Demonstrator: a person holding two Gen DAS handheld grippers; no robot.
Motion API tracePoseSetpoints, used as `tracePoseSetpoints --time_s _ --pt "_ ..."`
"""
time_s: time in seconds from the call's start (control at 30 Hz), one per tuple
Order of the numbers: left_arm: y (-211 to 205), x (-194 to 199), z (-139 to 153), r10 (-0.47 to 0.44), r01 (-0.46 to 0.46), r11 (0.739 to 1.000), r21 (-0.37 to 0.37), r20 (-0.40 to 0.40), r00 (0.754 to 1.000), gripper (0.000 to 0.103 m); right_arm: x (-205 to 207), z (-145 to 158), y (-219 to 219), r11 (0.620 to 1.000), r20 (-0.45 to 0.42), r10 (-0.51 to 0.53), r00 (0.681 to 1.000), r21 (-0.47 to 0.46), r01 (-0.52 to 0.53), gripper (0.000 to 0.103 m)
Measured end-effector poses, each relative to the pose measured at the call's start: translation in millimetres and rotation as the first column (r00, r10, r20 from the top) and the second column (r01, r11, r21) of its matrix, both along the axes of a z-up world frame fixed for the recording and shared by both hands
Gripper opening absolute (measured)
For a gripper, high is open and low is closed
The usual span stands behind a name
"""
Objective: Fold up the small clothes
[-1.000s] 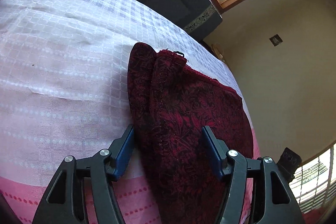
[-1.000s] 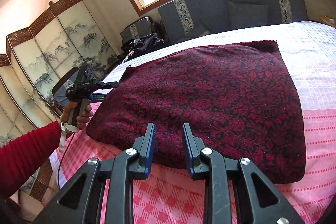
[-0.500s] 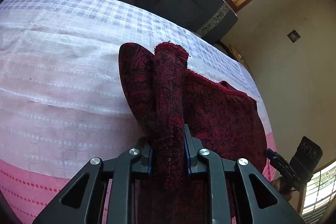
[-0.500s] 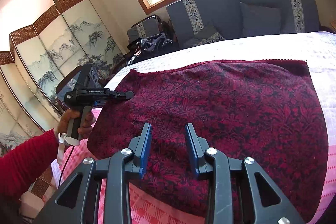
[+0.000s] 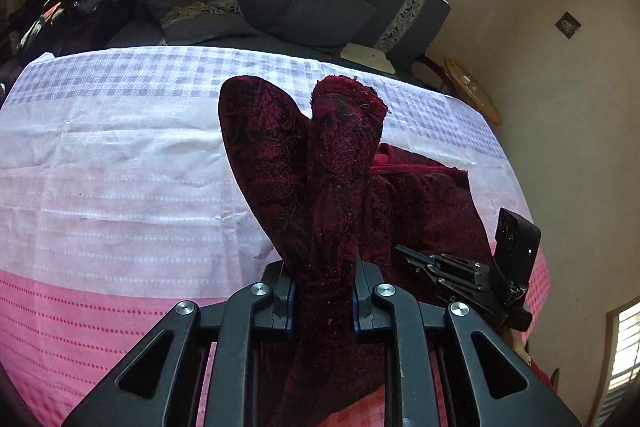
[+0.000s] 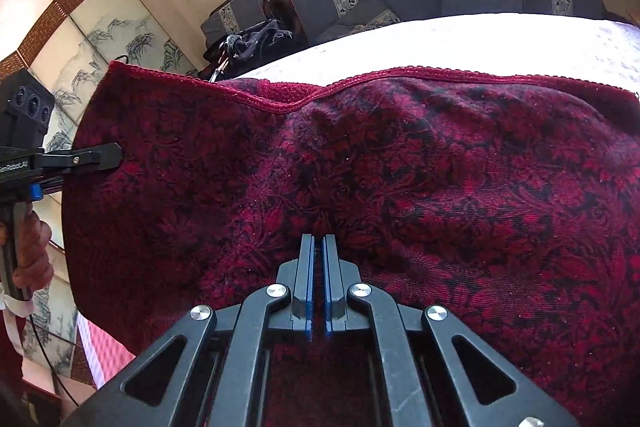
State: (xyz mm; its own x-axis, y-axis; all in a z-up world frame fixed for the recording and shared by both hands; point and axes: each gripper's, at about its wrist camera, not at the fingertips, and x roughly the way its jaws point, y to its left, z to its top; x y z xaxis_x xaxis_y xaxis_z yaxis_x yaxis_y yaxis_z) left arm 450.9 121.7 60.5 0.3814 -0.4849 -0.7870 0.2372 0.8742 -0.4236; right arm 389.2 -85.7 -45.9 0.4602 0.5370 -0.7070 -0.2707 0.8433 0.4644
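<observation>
both hand-held grippers pinch the red cloth (image 6: 400,167) — left (image 5: 323,291) marked "robot.ai"; right (image 6: 319,247).

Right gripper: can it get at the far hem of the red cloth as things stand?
Probably not yet. The right gripper has its jaws shut, seemingly pinching the red cloth. The far hem lies beyond, with nothing on the cloth between, so after letting go the way looks free.

Dark red patterned cloth (image 6: 400,187), edge lifted
</observation>
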Motion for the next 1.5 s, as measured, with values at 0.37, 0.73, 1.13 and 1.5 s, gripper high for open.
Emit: tracePoseSetpoints --time_s 0.37,0.73,1.13,1.5 --pt "-135.8 -7.3 47.4 -0.129 0.123 0.989 -0.081 -0.071 0.989 0.019 26.5 -20.1 -29.1 0.973 -0.19 -0.066 0.98 0.207 0.105 0.0" --pt "-236.4 10.7 16.0 -0.195 0.159 0.955 -0.25 -0.125 0.973 0.021 -18.3 -9.3 -130.9 0.886 -0.146 -0.201 0.969 0.396 0.244 0.008" --pt "-249.7 24.8 -14.4 -0.25 0.195 0.831 -0.52 -0.037 0.968 0.038 -55.9 -19.3 -204.3 0.863 -0.131 -0.236 0.963 0.427 0.269 0.008" --pt "-206.8 -47.0 -45.8 -0.244 0.288 0.909 -0.302 0.178 0.953 0.047 -64.2 -25.3 -236.7 0.731 -0.185 -0.255 0.949 0.606 0.315 0.031"
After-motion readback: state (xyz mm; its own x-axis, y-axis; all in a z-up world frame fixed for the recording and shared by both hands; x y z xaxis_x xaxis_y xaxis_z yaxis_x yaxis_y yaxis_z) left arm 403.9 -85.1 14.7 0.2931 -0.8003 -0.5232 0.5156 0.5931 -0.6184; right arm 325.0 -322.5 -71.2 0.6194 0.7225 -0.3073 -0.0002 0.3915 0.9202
